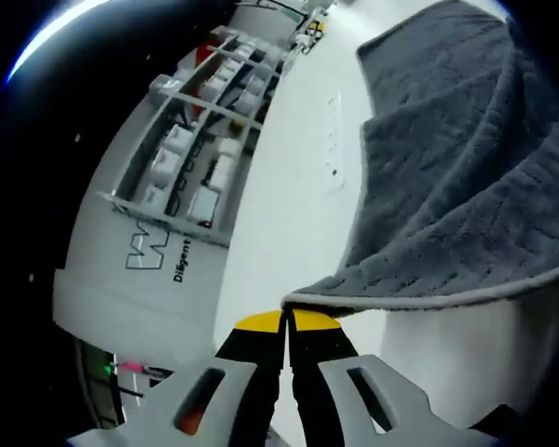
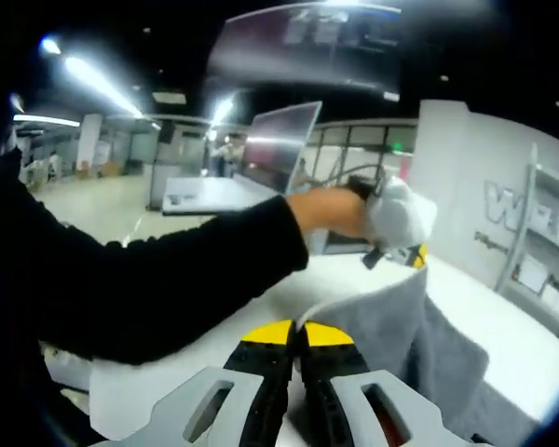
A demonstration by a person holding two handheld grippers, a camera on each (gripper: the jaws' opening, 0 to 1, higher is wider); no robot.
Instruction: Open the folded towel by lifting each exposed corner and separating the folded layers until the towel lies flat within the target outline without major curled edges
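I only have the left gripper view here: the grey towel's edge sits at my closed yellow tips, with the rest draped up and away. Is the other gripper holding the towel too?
Observer: Yes. In the right gripper view, the right gripper is shut on the towel, pinching an edge at its yellow tips.
Operator: Where is my left gripper relative to that one?
Observer: The left gripper shows beyond it, raised, with the person's hand and dark sleeve reaching across the picture.
Operator: Is the towel flat yet?
Observer: No. It rises from the right gripper toward the left gripper, and folds hang onto the white table.
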